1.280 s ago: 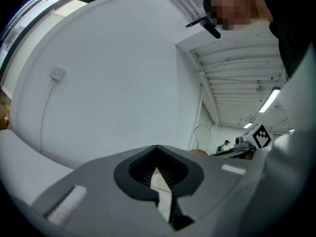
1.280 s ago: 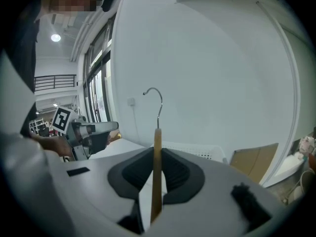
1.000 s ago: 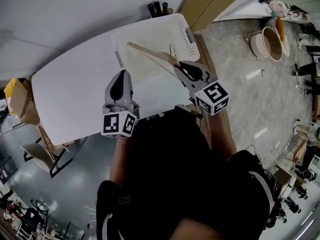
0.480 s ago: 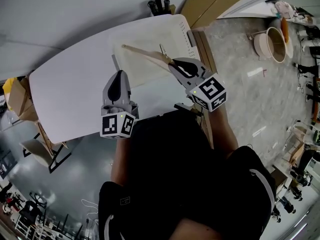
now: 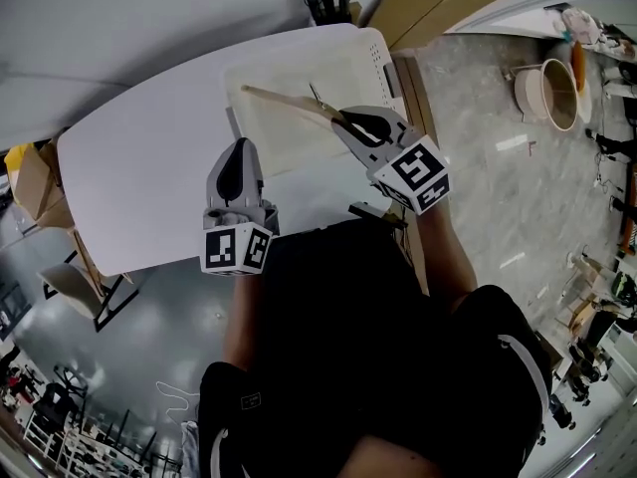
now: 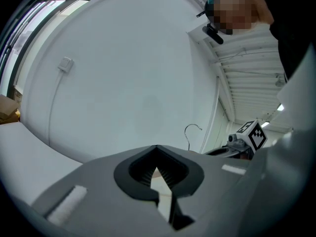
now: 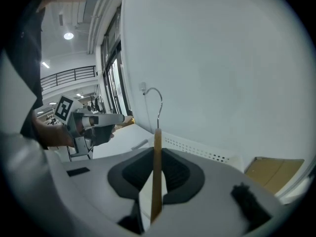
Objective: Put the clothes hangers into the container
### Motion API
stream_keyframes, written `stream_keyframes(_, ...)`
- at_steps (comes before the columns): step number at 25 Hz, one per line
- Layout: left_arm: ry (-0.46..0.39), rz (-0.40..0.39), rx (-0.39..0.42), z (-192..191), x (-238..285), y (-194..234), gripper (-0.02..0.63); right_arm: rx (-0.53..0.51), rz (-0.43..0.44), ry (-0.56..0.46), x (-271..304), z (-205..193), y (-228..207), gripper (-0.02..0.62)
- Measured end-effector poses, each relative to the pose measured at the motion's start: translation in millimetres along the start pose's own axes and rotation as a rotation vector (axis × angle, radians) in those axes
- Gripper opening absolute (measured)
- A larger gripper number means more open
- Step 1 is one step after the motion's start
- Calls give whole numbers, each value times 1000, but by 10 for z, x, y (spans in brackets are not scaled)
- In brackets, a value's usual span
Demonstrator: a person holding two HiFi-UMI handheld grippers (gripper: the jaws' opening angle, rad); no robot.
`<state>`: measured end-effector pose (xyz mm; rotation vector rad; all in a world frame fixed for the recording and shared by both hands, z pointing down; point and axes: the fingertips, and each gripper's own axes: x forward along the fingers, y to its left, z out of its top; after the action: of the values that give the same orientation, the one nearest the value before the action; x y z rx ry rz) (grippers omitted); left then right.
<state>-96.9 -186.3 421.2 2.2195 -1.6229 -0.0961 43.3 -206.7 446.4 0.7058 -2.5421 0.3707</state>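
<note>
Your right gripper (image 5: 345, 120) clamps one end of the wooden hanger (image 5: 287, 102) above the white container (image 5: 370, 52) at upper centre. Its long free end could catch the rim and twist loose. Your left gripper (image 5: 238, 152) hangs empty, jaws narrowly apart.

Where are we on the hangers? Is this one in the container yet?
Done: nothing I can confirm; the inside of the white container is too indistinct to show hangers. In hand: the right gripper is shut on a wooden hanger, apparently above the container, not yet released. The left gripper is empty over the table. Left: lower and release it; no other hangers show on the table.
</note>
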Motion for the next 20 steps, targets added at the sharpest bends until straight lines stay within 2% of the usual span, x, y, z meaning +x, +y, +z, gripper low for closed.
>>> stream_keyframes(20,32,47,-8,-131,167,132,6,-22,58,117,496,-159,-210,61)
